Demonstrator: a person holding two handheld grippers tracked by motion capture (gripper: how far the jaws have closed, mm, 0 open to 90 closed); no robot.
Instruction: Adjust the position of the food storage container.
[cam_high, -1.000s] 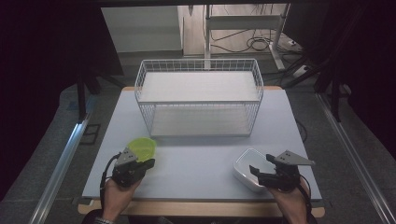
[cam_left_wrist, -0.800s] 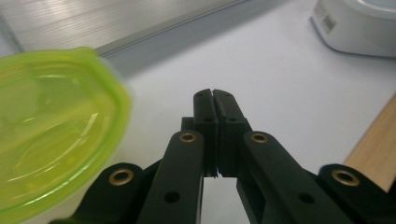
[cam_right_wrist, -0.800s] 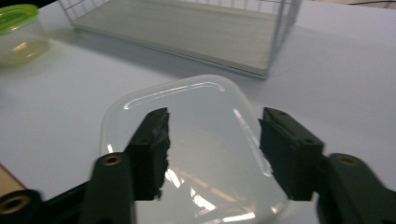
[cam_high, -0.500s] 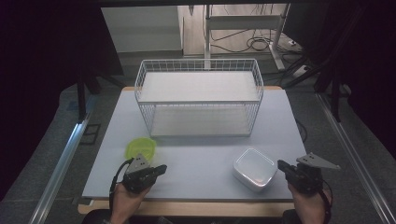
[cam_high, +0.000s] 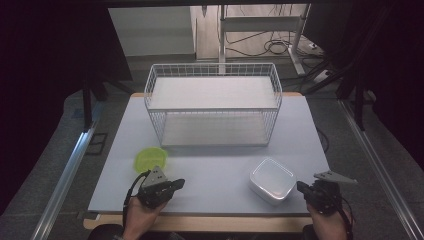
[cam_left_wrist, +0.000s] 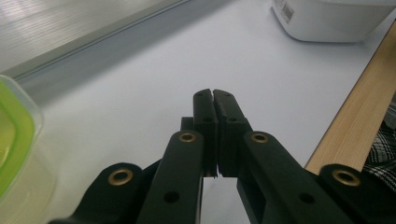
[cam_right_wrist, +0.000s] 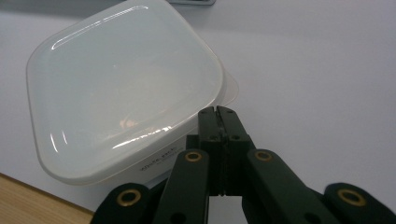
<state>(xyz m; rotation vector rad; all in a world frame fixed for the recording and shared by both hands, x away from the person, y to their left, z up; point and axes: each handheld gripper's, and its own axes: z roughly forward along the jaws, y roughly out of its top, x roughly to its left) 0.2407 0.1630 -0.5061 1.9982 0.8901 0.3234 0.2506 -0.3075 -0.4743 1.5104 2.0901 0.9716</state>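
Observation:
A lime-green lidded container (cam_high: 151, 159) sits at the front left of the table, and a white square lidded container (cam_high: 272, 180) at the front right. My left gripper (cam_high: 177, 184) lies just in front and to the right of the green container, pointing right. Its jaws are shut with nothing between them (cam_left_wrist: 213, 95), and the green container (cam_left_wrist: 14, 135) is at that view's left edge. My right gripper (cam_high: 301, 188) points left at the white container, a little apart from it. It is shut and empty (cam_right_wrist: 216, 112), its tips just short of the white container's (cam_right_wrist: 126, 84) lid rim.
A white wire basket (cam_high: 212, 102) with a shelf inside stands at the back middle of the pale mat (cam_high: 215, 165). The table's wooden front edge (cam_high: 200, 222) runs just under both hands. Dark floor and cables lie beyond.
Both grippers have drawn back from their containers toward the front edge. The right one moved right, off the white container. The left one moved off the green container. Neither container has moved.

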